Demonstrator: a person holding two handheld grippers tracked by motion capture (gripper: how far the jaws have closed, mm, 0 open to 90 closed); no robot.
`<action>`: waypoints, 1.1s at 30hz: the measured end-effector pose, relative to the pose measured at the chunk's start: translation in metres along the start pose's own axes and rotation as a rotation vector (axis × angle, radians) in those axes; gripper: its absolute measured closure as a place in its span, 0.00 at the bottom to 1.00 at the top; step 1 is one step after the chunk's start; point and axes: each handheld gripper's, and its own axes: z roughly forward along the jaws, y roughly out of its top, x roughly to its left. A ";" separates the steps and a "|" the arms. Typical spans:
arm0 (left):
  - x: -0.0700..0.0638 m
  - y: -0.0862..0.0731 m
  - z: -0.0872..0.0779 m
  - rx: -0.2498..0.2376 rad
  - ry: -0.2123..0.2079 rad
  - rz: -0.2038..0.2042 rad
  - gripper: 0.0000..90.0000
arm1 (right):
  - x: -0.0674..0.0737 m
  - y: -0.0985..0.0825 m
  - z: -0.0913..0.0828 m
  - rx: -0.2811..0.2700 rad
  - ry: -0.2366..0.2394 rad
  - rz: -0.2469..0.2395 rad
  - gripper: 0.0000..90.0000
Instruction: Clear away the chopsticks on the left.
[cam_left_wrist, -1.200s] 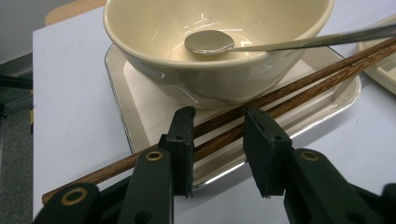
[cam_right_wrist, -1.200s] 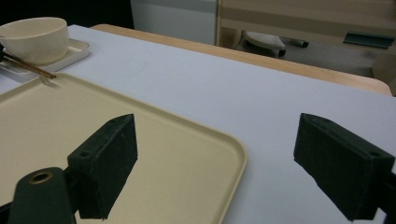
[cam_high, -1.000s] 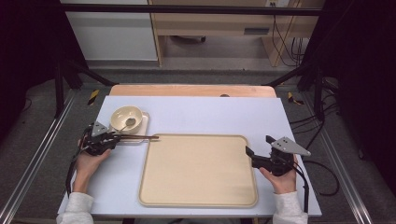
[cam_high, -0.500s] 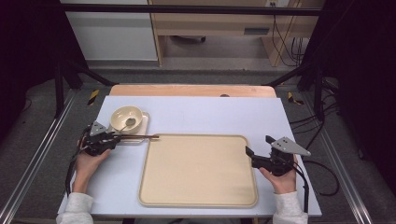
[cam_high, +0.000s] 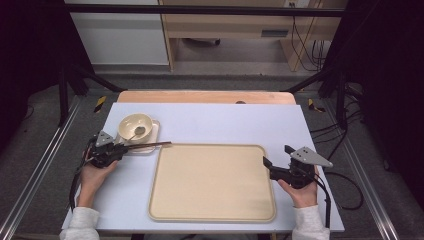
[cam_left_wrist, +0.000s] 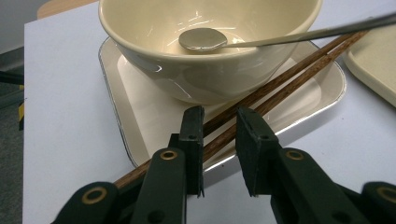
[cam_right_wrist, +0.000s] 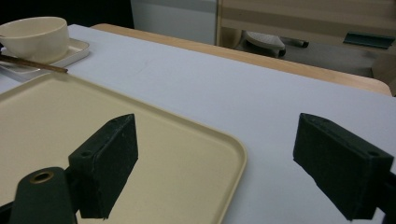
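While closing, left claw (cam_left_wrist: 219, 135) astride chopsticks (cam_left_wrist: 280, 81).

A lab recording bay: black curtains (cam_high: 30, 60) flank a framed table (cam_high: 210, 115), with loose cables (cam_high: 305, 30) trailing along the floor behind.

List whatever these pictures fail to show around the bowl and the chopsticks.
- Chopsticks: near ends hidden under the left gripper in the left gripper view.
- Spoon: handle end cut off by that view's right edge.
- Small tray: its middle is covered by the bowl.
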 end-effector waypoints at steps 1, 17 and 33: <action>0.000 0.000 0.000 0.001 -0.001 0.000 0.81 | 0.000 0.000 0.000 0.000 -0.001 0.000 0.16; -0.006 -0.001 -0.002 -0.004 0.006 0.021 0.87 | 0.000 0.000 -0.001 -0.002 -0.001 0.005 0.16; -0.006 -0.002 -0.001 -0.005 -0.021 0.013 0.83 | 0.000 0.000 0.000 -0.002 0.003 -0.003 0.16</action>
